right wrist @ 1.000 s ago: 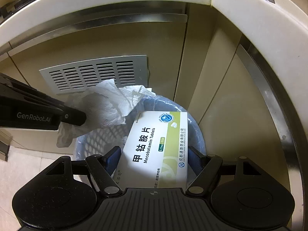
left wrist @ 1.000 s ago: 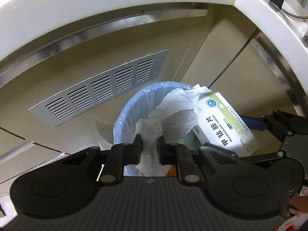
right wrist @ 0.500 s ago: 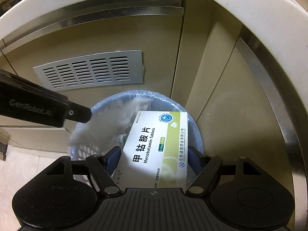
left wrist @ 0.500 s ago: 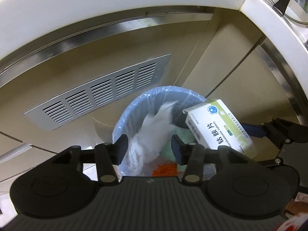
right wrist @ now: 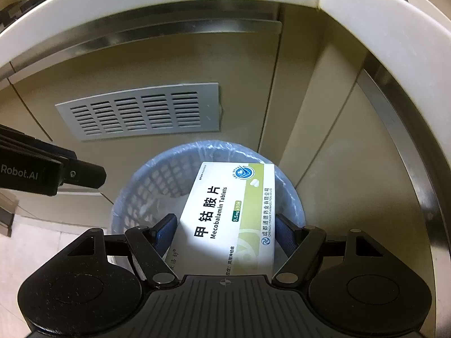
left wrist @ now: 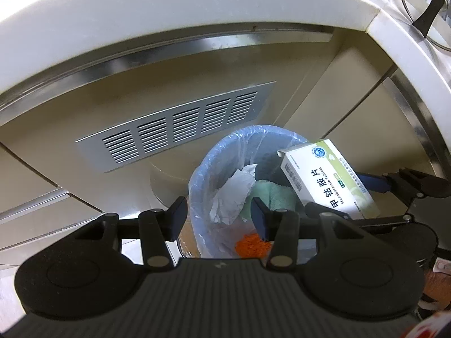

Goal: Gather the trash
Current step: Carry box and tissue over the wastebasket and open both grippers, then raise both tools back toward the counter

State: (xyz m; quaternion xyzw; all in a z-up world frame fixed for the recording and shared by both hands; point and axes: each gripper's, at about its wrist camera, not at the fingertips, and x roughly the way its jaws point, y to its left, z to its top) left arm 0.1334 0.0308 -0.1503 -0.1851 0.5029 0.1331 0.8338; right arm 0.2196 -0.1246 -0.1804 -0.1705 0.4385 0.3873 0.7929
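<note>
Holding the medicine box [right wrist: 231,219] in my right hand-held gripper [right wrist: 225,231] above the bin [right wrist: 146,186], lower centre; my left hand-held gripper [left wrist: 218,214] gapes empty. Released off-centre, it could catch the rim and tumble out.

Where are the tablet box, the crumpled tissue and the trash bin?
tablet box [right wrist: 225,219]: right wrist view, on its printed top face.
crumpled tissue [left wrist: 231,194]: left wrist view, on the white wad inside the bin.
trash bin [left wrist: 197,177]: left wrist view, on its bag-lined left rim.
</note>
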